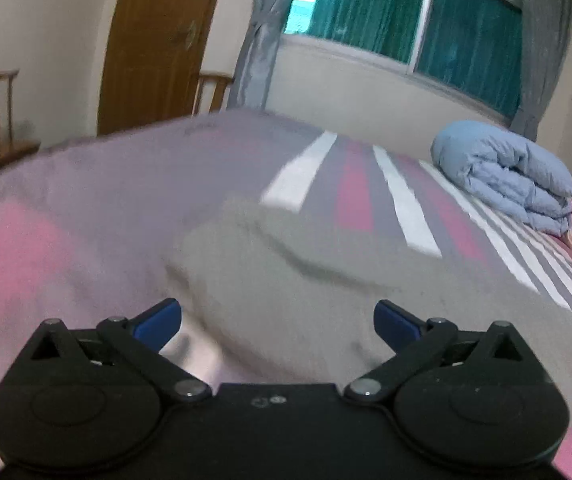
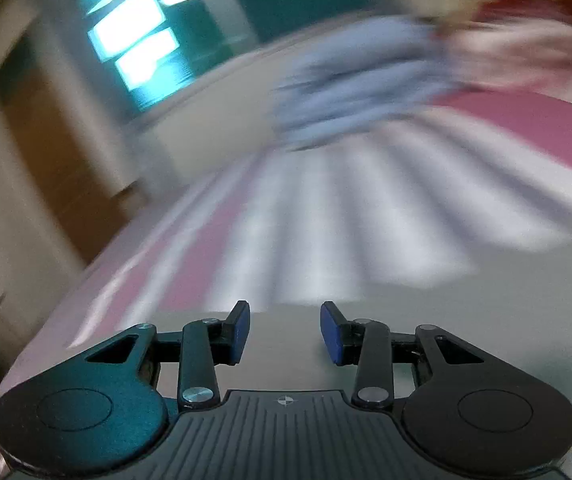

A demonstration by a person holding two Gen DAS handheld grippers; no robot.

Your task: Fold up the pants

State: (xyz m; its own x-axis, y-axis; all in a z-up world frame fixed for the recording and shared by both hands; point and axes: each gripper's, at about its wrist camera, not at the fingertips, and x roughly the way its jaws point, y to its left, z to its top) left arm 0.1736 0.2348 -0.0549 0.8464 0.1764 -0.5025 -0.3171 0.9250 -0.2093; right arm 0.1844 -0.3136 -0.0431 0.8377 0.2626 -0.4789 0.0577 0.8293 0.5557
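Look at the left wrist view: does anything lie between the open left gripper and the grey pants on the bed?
Nothing visible does. The left gripper is open directly over the grey pants, which fill the space between and ahead of its fingers. The folded blue quilt sits far off to the right on the striped bed sheet.

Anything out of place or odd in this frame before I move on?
Nothing damaged or spilled. The grey pants lie rumpled on the striped bed sheet, not yet flat. Both hand-held grippers, left and right, are open and empty. Right view is motion-blurred.
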